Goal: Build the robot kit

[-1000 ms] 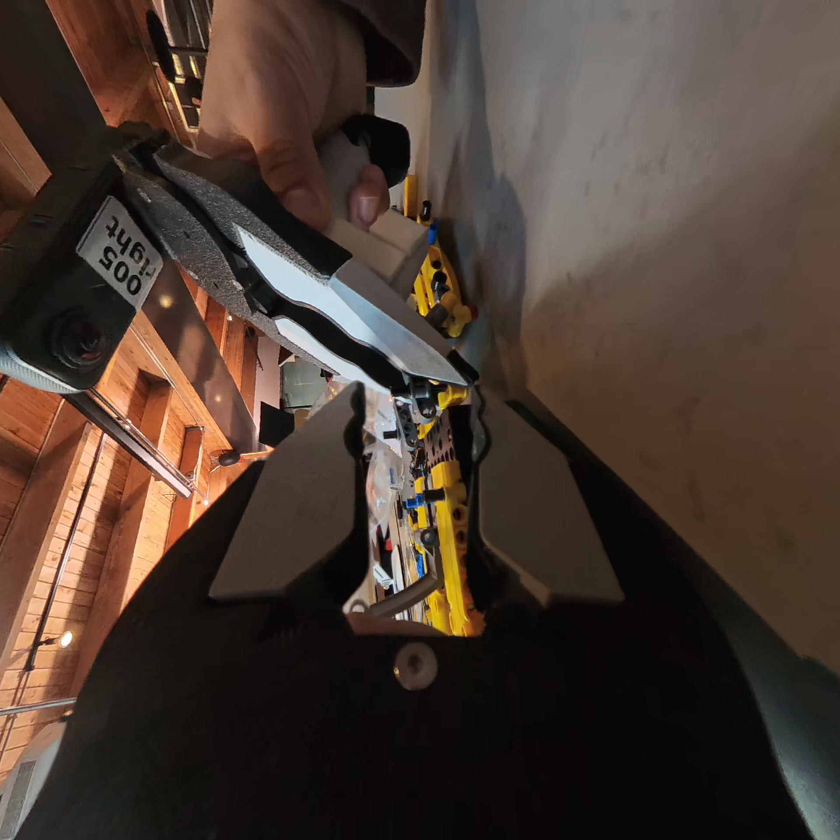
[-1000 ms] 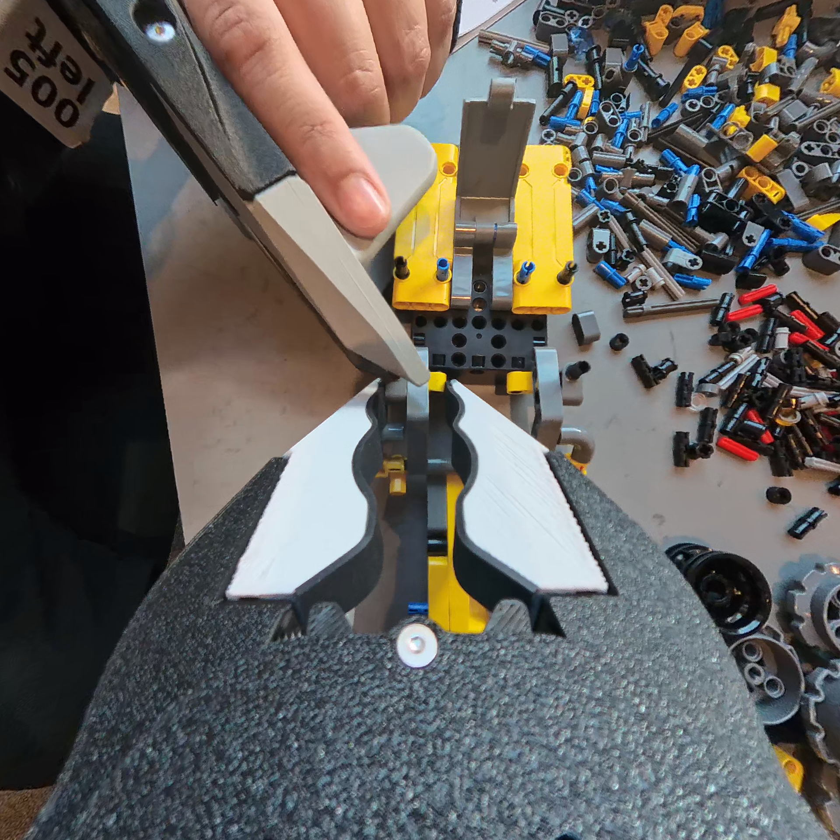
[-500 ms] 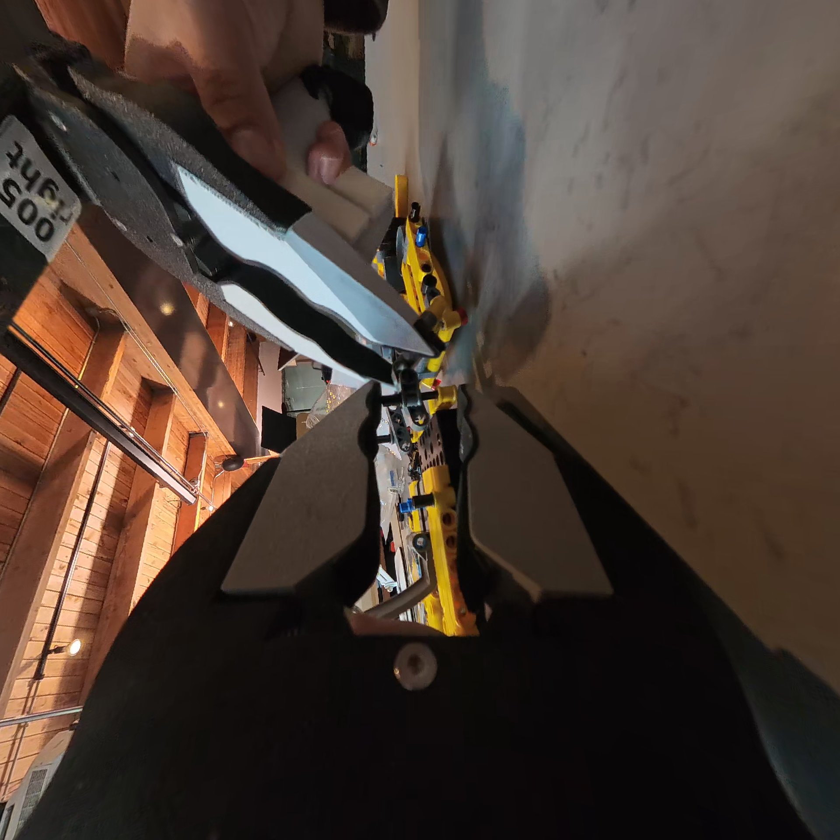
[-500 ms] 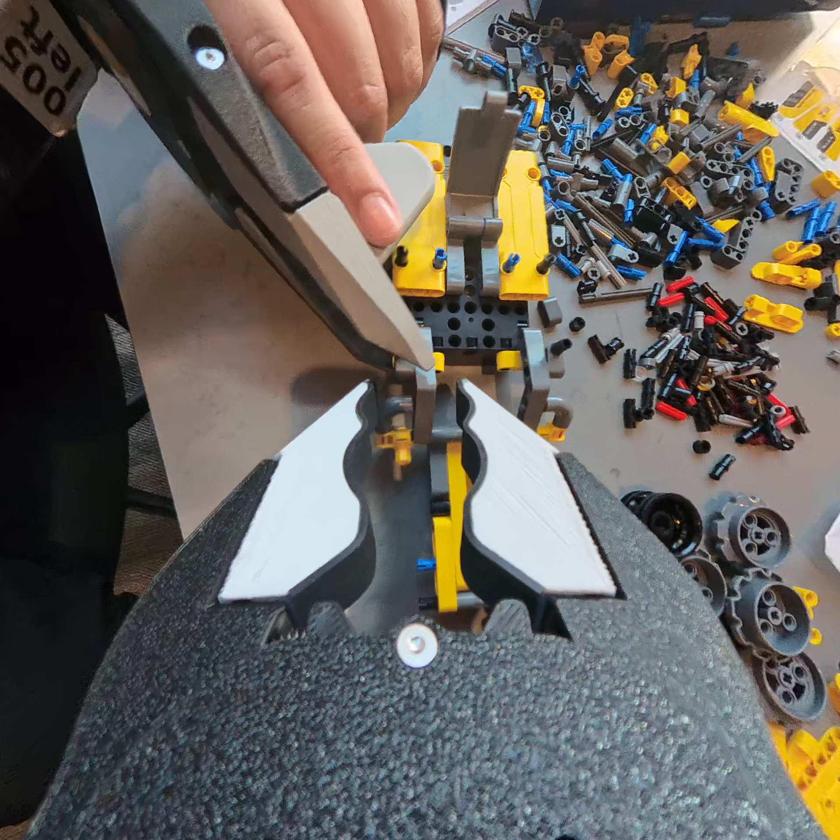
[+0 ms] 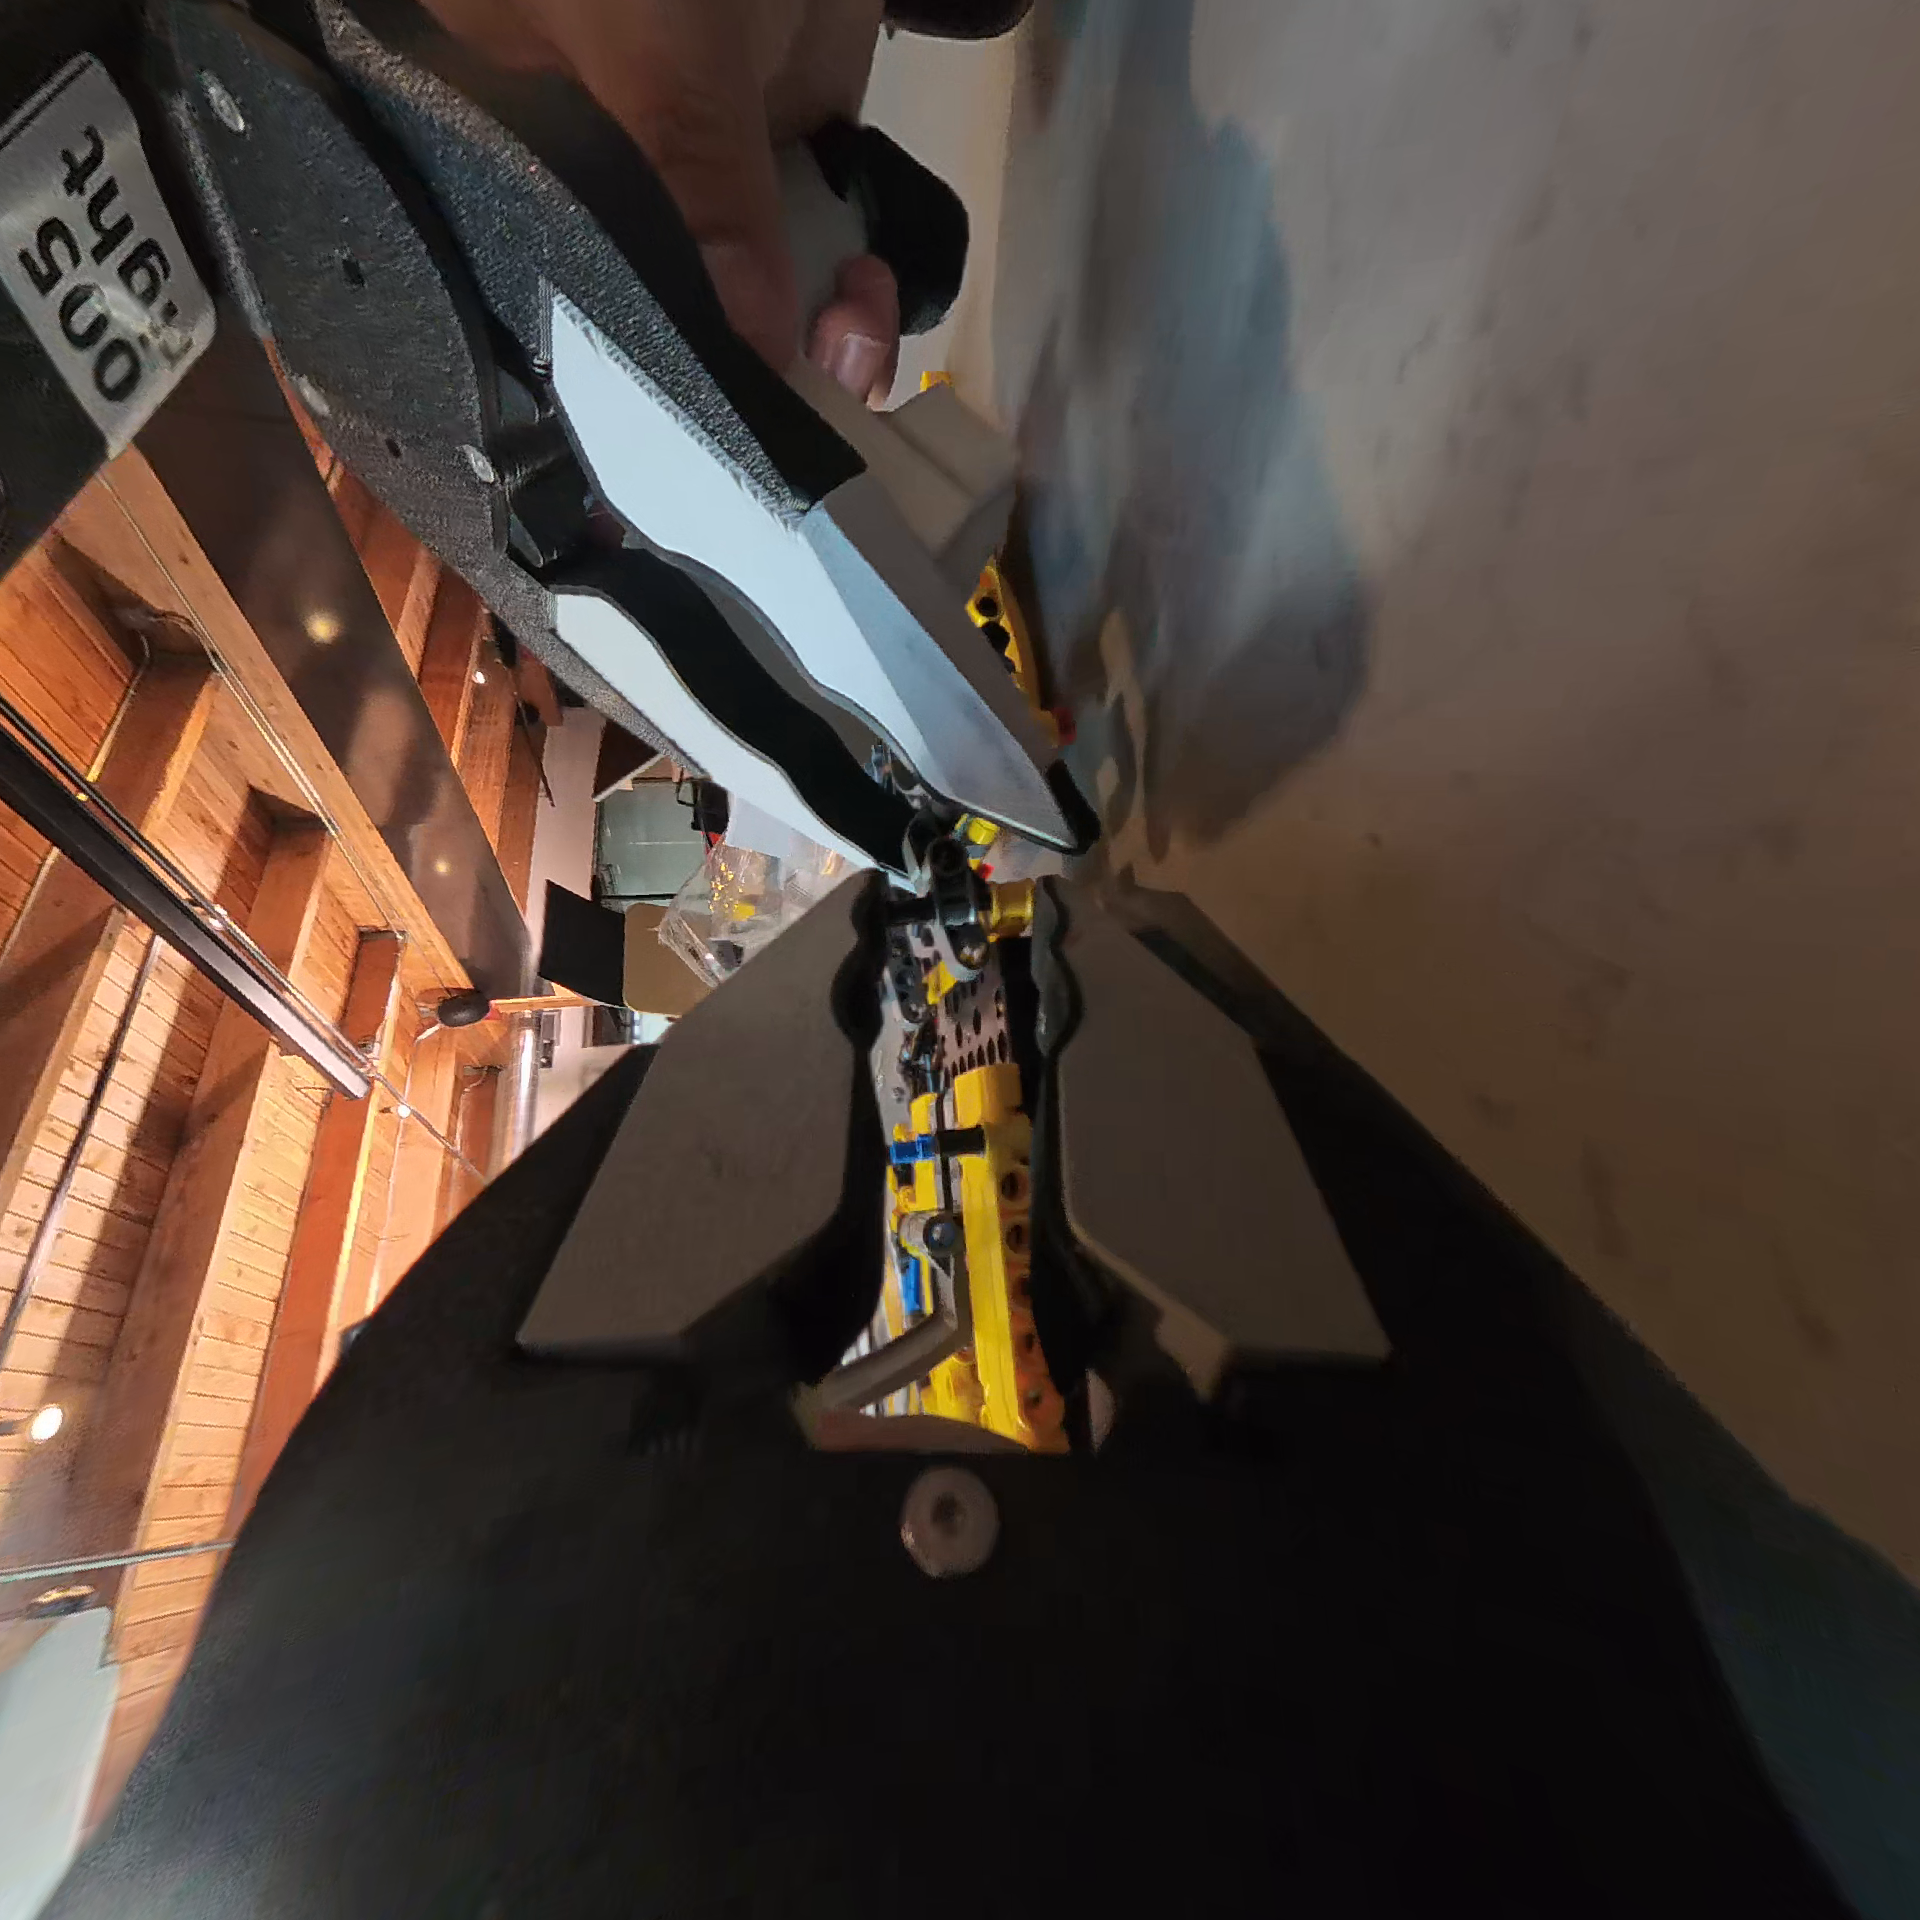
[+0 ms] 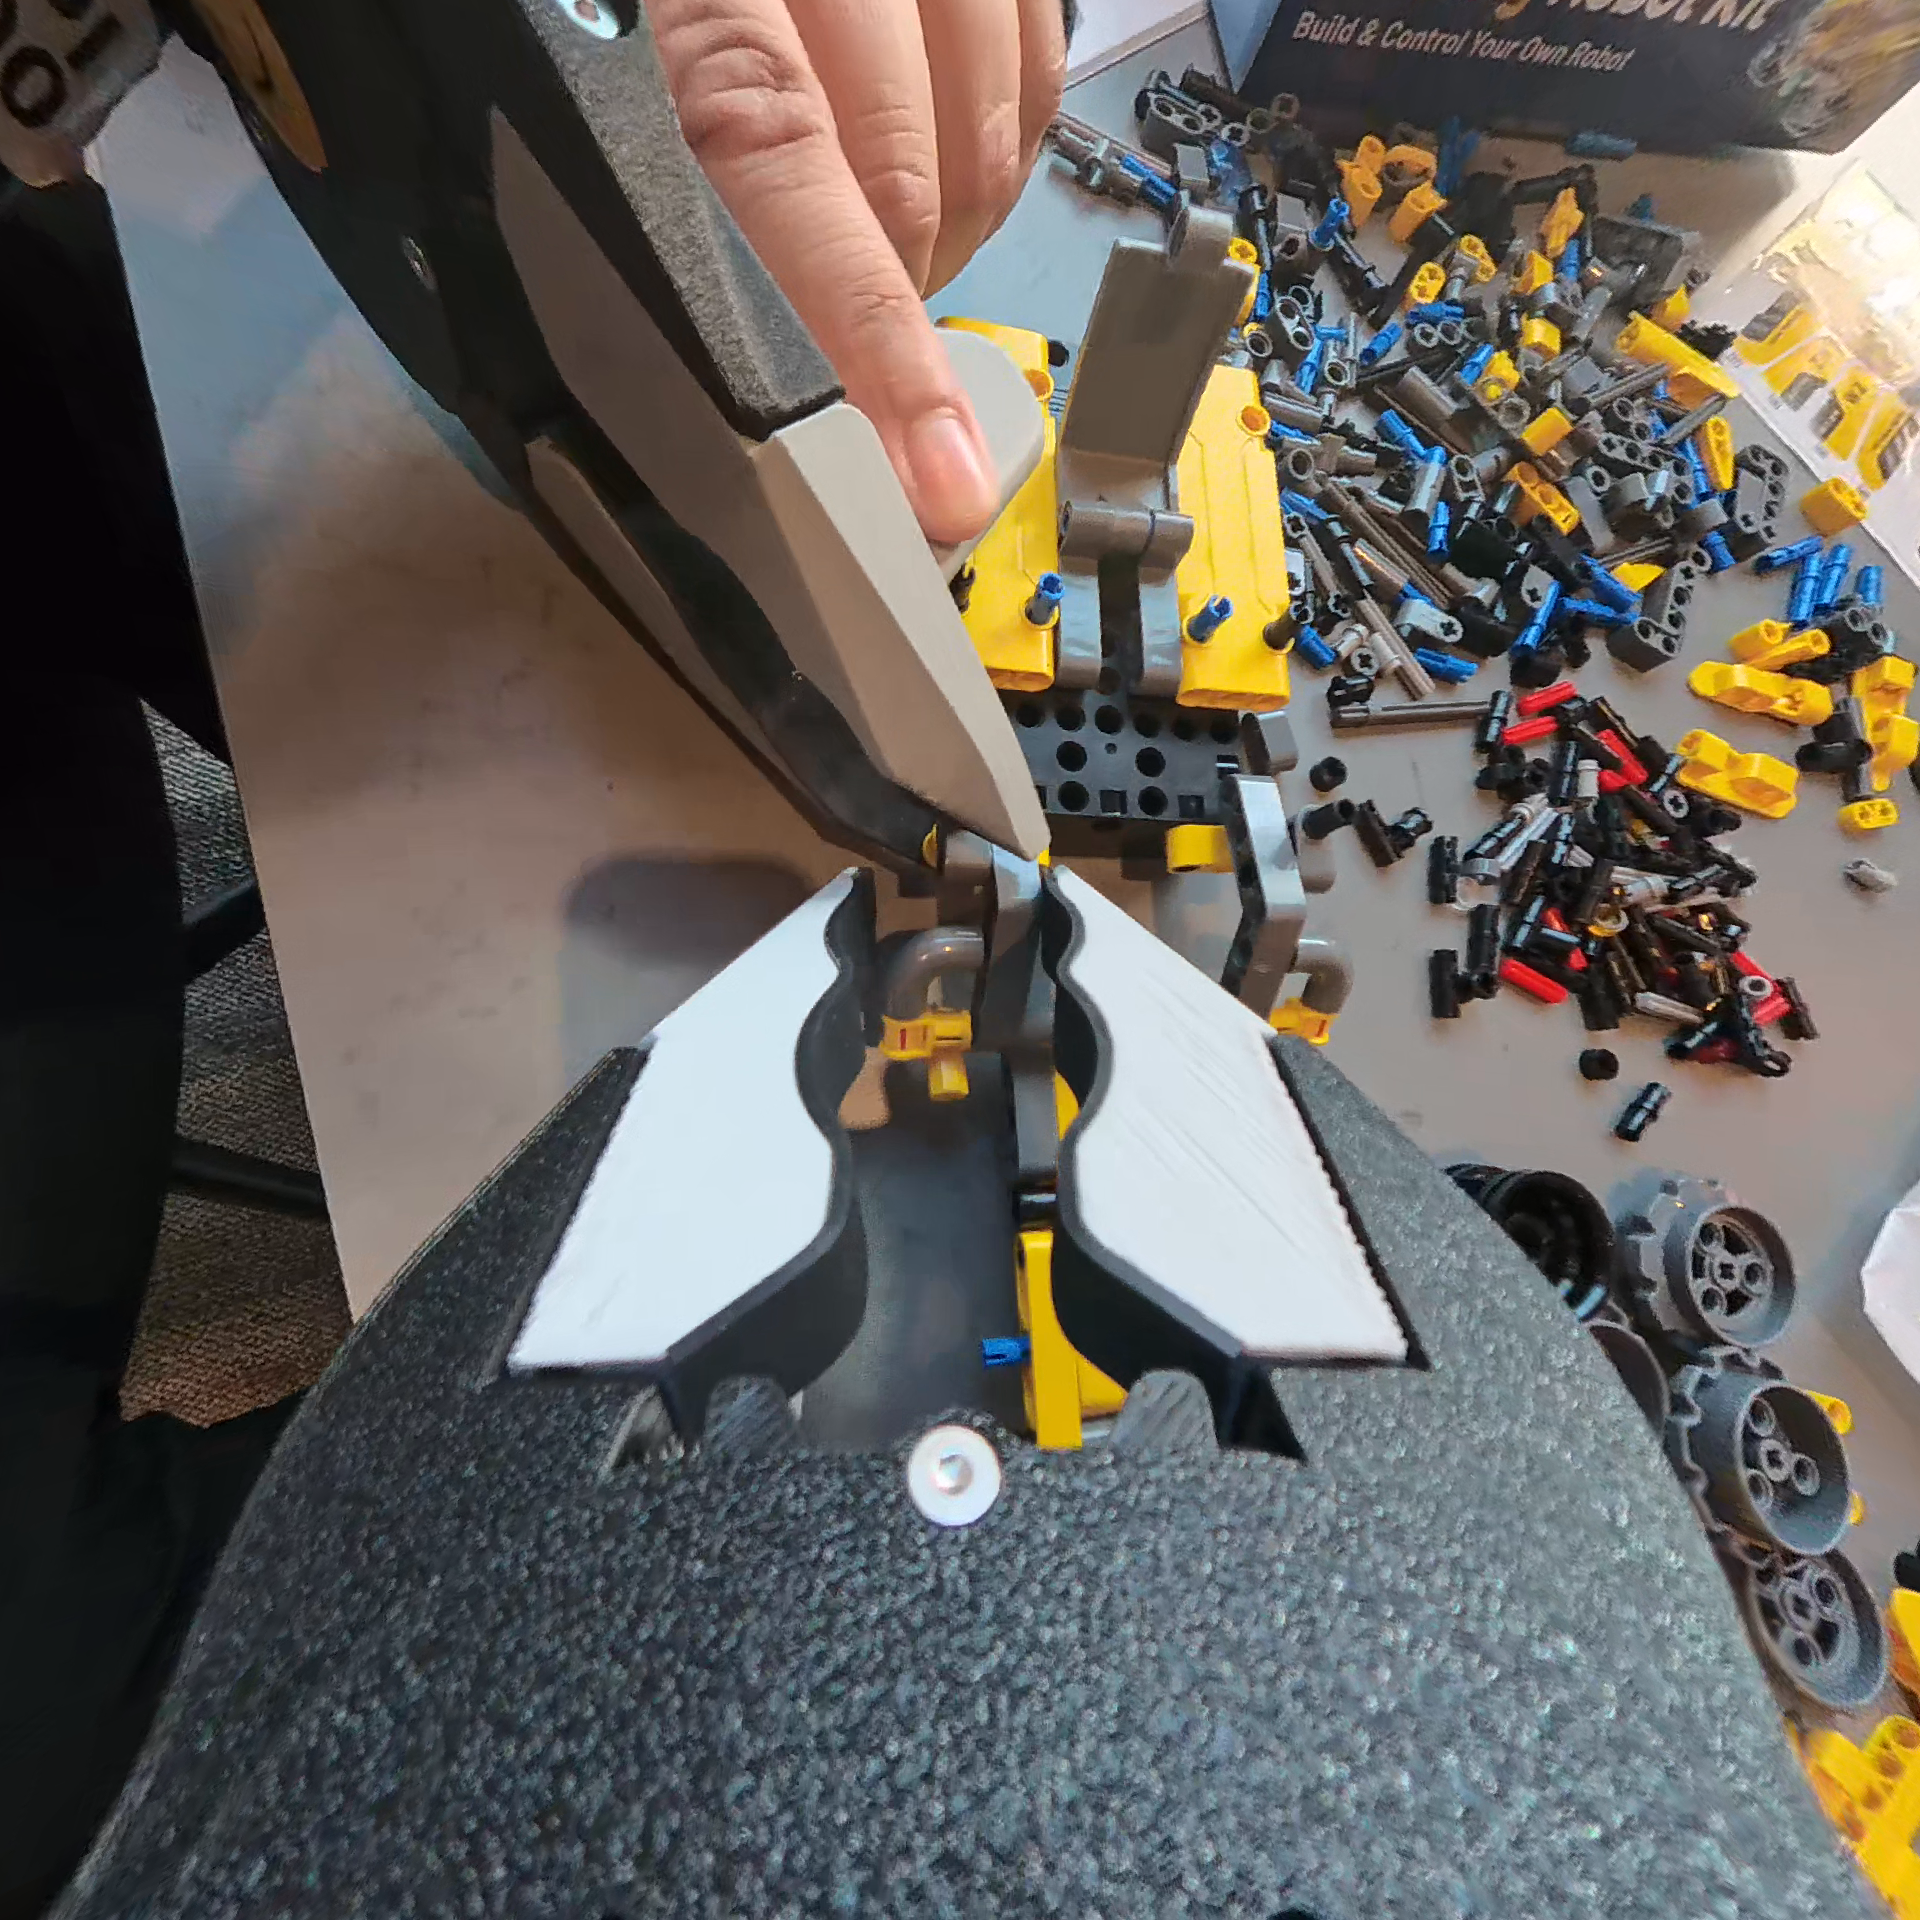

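Moved: right claw has been drawn back; more pieces seen.
Model: long axis near-to-far, grey flap far.
Claws: left claw clamped on model; right clamped on its grey beam.
Box: printed.

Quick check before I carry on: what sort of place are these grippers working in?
Probably a hobby or workshop table indoors. A grey tabletop carries a half-built yellow and black brick model, a spread of loose building pieces and a kit box. The left wrist view shows wood-panelled walls behind.
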